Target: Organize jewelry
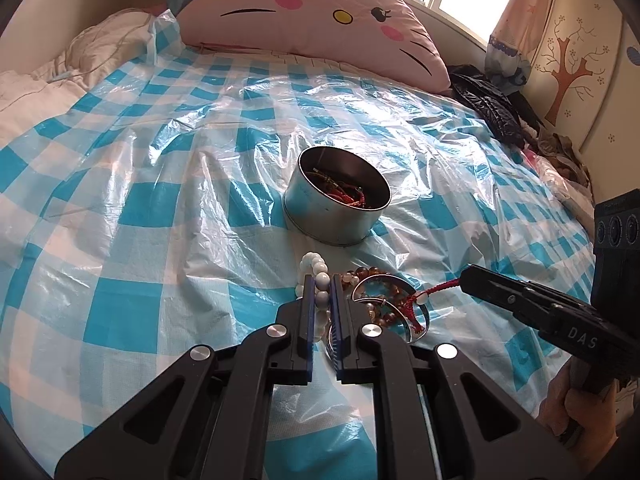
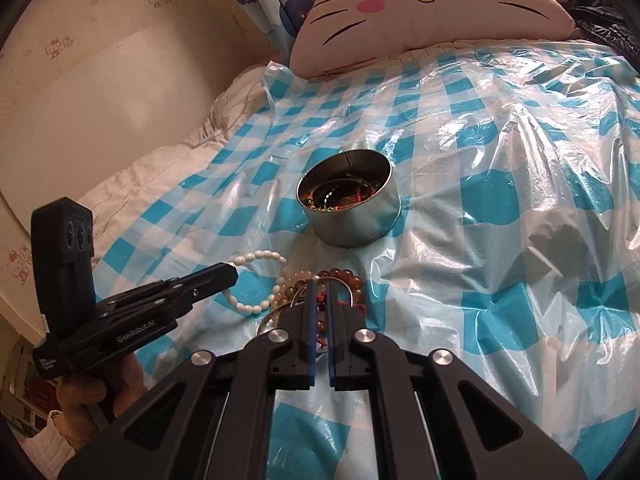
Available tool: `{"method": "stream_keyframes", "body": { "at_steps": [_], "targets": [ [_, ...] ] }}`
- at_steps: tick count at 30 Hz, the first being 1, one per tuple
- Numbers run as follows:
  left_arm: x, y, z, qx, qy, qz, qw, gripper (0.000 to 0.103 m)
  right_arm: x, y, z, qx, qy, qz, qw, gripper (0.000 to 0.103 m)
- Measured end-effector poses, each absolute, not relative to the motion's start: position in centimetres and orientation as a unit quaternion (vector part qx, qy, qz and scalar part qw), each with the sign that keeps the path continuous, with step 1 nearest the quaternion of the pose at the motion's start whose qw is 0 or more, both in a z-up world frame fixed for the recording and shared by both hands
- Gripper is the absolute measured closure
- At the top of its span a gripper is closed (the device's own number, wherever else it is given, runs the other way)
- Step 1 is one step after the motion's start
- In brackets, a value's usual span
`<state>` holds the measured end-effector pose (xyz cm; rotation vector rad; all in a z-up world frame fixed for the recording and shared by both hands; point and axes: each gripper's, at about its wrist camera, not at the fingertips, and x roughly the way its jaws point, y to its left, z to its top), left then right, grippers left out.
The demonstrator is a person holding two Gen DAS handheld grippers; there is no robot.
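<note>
A round metal tin (image 1: 332, 216) (image 2: 360, 228) with several cords and bracelets inside stands on the blue-checked plastic sheet (image 1: 160, 160). Nearer me lies a shallow metal lid (image 1: 420, 312) holding brown bead bracelets (image 1: 372, 274) (image 2: 340, 274). My left gripper (image 1: 322, 278) (image 2: 234, 272) is shut on a white bead bracelet (image 1: 314, 260) (image 2: 260, 258) beside the lid. My right gripper (image 1: 464, 278) (image 2: 320, 283) is shut on a red cord bracelet (image 1: 438, 288) (image 2: 320, 300), which stretches taut from the lid to its tip.
A pink cat-face pillow (image 1: 312, 12) (image 2: 432, 8) lies at the head of the bed. Black clothing (image 1: 492, 108) is piled at the right edge by a cupboard with a painted tree (image 1: 572, 68). A white quilt (image 1: 60, 68) is bunched on the left.
</note>
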<state>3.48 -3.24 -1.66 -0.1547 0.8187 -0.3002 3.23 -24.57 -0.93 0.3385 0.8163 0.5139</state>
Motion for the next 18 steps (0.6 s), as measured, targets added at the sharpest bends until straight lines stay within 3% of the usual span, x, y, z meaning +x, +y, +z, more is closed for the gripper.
{"method": "stream_keyframes", "body": {
  "at_steps": [6, 11, 12, 13, 14, 18],
  "targets": [
    [2.7, -3.3, -0.6, -0.075, 0.365, -0.157, 0.914, 0.096, 2.6, -26.6, 0.3, 0.234, 0.337, 0.281, 0.868, 0.098],
    [2.9, -3.8, -0.8, -0.062, 0.373, -0.149, 0.914, 0.096, 3.7, -27.2, -1.4, 0.248, 0.381, 0.242, 0.857, 0.097],
    [3.0, -3.8, -0.9, -0.061, 0.377, -0.147, 0.912, 0.096, 4.2, -26.8, -1.9, 0.241, 0.399, 0.232, 0.854, 0.083],
    [3.2, -3.8, -1.0, -0.06, 0.381, -0.144, 0.911, 0.096, 4.5, -26.5, -2.2, 0.229, 0.41, 0.221, 0.855, 0.05],
    [3.3, -3.8, -1.1, -0.06, 0.384, -0.142, 0.91, 0.096, 4.6, -26.1, -2.4, 0.215, 0.414, 0.218, 0.858, 0.04],
    [3.4, -3.7, -1.4, -0.058, 0.389, -0.139, 0.909, 0.096, 6.2, -23.7, -3.7, 0.162, 0.441, 0.218, 0.855, 0.039]
  ]
}}
